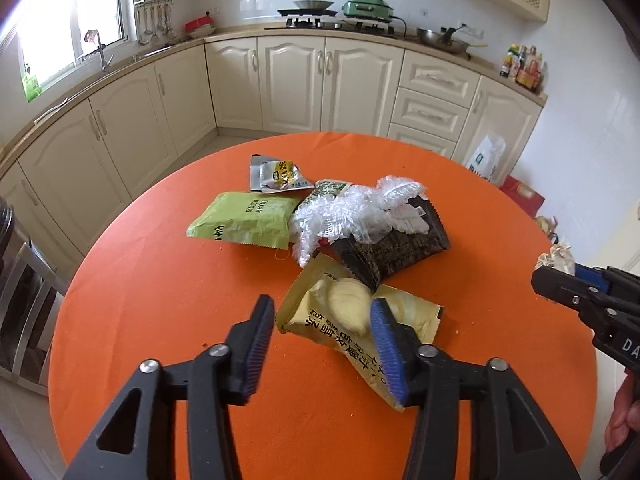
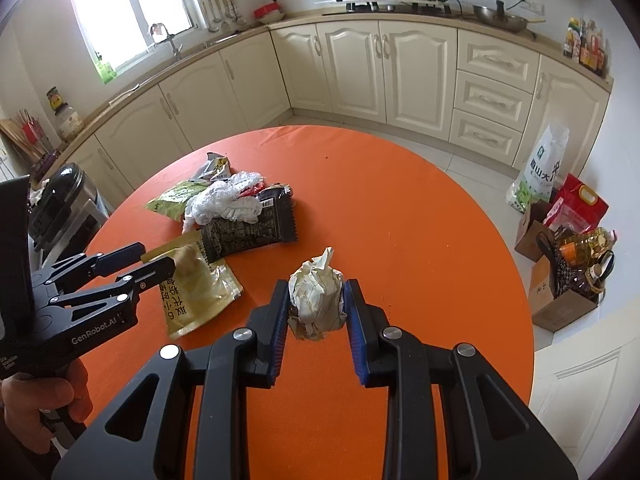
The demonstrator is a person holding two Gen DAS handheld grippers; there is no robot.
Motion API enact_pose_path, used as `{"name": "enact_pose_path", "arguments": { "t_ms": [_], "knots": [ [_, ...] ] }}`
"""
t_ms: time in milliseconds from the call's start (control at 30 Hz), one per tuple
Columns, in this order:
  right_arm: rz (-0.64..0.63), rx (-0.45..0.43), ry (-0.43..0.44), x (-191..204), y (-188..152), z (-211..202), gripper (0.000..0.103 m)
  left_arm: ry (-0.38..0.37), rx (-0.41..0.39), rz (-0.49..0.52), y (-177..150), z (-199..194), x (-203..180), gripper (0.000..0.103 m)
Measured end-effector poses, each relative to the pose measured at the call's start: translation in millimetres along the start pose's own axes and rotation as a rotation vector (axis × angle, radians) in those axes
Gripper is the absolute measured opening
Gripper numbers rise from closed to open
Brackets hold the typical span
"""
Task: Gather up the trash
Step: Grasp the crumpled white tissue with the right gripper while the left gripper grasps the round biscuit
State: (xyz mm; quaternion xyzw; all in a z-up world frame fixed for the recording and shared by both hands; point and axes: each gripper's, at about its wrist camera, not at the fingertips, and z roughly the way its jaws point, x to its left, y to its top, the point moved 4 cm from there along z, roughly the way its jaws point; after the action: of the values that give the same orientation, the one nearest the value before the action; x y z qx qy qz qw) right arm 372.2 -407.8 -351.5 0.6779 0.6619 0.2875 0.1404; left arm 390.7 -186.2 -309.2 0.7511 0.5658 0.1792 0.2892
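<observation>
On the round orange table [image 1: 160, 280] lies a heap of trash: a green wrapper [image 1: 244, 220], a silver and yellow wrapper [image 1: 276, 174], crumpled clear film [image 1: 352, 208] and a dark wrapper [image 1: 400, 248]. Nearest me is a yellow wrapper [image 1: 344, 312]. My left gripper [image 1: 322, 312] stands open astride its near left end. The right finger overlaps the wrapper, while a strip of bare table separates the left finger from it. In the right wrist view my right gripper [image 2: 316, 292] is shut on a crumpled paper ball [image 2: 316, 300], held just above the table to the right of the heap.
Cream kitchen cabinets [image 1: 292, 84] run behind the table. On the floor to the right stand a rice sack [image 2: 536, 168], a red bag [image 2: 576, 204] and cardboard boxes with oil bottles [image 2: 572, 268]. A dark lidded container [image 2: 60, 200] stands at the table's left. A hand [image 2: 40, 392] holds the left gripper.
</observation>
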Motion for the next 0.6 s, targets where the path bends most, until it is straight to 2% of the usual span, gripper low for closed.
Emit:
{"name": "enact_pose_path", "arguments": {
  "t_ms": [67,300,400,467,500,533,567,600],
  "knots": [
    [-0.001,0.0,0.0,-0.2,0.3,-0.3,0.027,0.004,-0.022,0.03,0.1,-8.2,-1.6,0.055],
    [0.0,-0.002,0.001,-1.1,-0.4,-2.9,0.027,-0.045,-0.048,0.179,2.4,-7.8,-26.2,0.055],
    [0.004,0.003,-0.002,-2.1,0.2,-2.1,0.027,-0.076,-0.012,0.24,-3.6,3.0,-47.0,0.055],
    [0.006,0.006,-0.003,-3.6,1.6,-1.0,0.027,-0.067,0.04,0.241,-8.2,19.0,-53.1,0.048],
    [0.007,0.006,-0.004,-4.0,1.6,-1.6,0.027,-0.081,0.075,0.226,-10.0,28.5,-53.7,0.037],
    [0.007,0.006,-0.005,-4.1,2.0,-1.9,0.027,-0.09,0.095,0.212,-9.8,33.8,-52.5,0.034],
    [0.008,0.005,-0.006,-4.5,2.7,-2.5,0.027,-0.099,0.075,0.204,-8.8,33.9,-52.8,0.032],
    [0.008,0.004,-0.008,-4.9,2.6,-3.5,0.027,-0.134,0.086,0.181,-8.5,35.4,-52.5,0.027]
  ]
}}
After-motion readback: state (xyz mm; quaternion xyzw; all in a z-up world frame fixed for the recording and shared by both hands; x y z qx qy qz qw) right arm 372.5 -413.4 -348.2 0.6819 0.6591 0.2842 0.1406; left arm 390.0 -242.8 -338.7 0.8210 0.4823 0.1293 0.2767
